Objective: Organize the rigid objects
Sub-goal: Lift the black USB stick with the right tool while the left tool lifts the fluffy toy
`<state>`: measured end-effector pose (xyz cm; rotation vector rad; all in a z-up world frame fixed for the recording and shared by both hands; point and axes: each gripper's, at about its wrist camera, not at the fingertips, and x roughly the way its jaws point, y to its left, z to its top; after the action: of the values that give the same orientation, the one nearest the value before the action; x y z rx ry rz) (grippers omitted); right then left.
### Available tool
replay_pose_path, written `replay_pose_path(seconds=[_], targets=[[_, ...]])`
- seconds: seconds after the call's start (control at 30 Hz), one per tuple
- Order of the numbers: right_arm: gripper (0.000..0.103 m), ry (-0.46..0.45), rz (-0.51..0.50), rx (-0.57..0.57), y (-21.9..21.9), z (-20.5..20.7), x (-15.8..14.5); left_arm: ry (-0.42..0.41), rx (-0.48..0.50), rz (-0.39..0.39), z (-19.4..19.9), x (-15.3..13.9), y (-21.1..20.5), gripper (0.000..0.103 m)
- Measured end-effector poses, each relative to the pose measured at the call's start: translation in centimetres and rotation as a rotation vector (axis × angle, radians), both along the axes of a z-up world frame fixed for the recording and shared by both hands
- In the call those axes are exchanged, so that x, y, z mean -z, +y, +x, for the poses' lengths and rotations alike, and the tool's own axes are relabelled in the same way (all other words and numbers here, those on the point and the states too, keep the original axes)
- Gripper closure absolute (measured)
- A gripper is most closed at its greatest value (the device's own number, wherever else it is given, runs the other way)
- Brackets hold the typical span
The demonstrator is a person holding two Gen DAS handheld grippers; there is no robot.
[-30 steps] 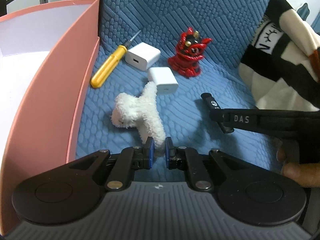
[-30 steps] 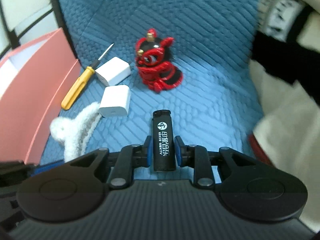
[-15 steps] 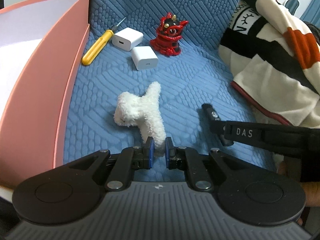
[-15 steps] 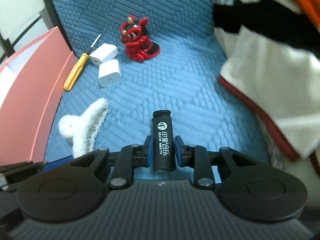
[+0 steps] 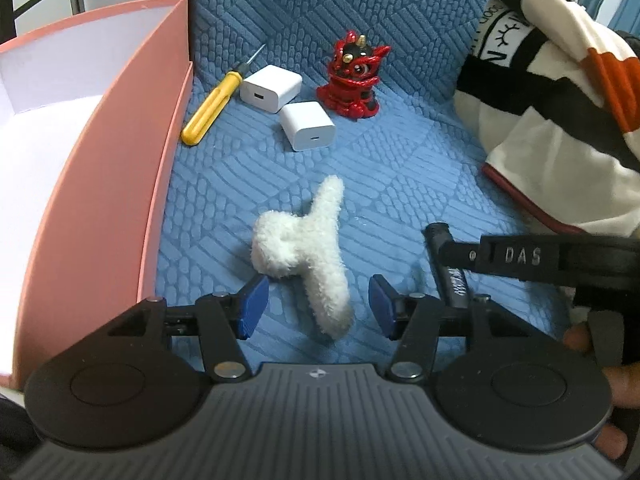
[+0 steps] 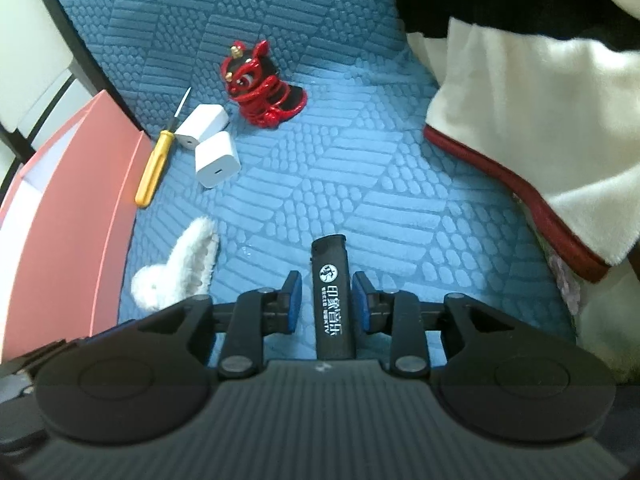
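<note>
A fluffy white hair claw (image 5: 308, 248) lies on the blue quilted cushion between the wide-open fingers of my left gripper (image 5: 316, 306), which no longer touch it. It also shows in the right wrist view (image 6: 176, 268). A black lighter (image 6: 332, 300) lies on the cushion between the pads of my right gripper (image 6: 326, 302), which stand slightly apart from it. The lighter (image 5: 446, 260) shows at the right of the left wrist view. Farther back are a yellow screwdriver (image 5: 212, 108), two white chargers (image 5: 270, 88) (image 5: 308, 126) and a red lion figurine (image 5: 352, 76).
A pink open box (image 5: 120, 152) with a white inside stands along the left edge of the cushion. A striped blanket (image 5: 560, 92) is heaped at the right. The right gripper's body (image 5: 560, 260) crosses the left wrist view at right.
Both grippers have opened: the left has let go of the white hair claw, the right has loosened from the black lighter. Both objects now rest on the cushion.
</note>
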<state>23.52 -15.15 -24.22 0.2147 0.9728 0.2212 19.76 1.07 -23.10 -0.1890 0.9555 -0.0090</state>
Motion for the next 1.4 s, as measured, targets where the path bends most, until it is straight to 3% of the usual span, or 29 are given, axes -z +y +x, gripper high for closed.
replay_pose_path(seconds=[0.2,0.37,0.7,0.9,1.03,1.4], targets=[[0.073,0.007,-0.065,-0.013,0.7,0.4,0.7,-0.027,0.008,0.088,1.3,0.3,-0.5,0.041],[0.073,-0.029,-0.15,-0.047,1.8,0.4,0.8,-0.022,0.004,0.103,2.2,0.9,-0.5,0.041],[0.077,-0.055,-0.159,-0.06,1.9,0.1,0.4,-0.047,-0.01,0.097,3.5,1.4,-0.1,0.042],[0.077,-0.054,-0.16,-0.059,1.9,-0.2,0.1,-0.032,-0.021,0.062,4.1,1.5,0.5,0.051],[0.077,-0.054,-0.149,-0.062,1.9,-0.6,-0.3,-0.05,-0.013,0.009,3.5,0.5,1.0,0.052],[0.077,-0.076,-0.124,-0.058,1.5,-2.3,-3.0,-0.082,-0.005,-0.039,0.6,-3.2,1.5,0.052]])
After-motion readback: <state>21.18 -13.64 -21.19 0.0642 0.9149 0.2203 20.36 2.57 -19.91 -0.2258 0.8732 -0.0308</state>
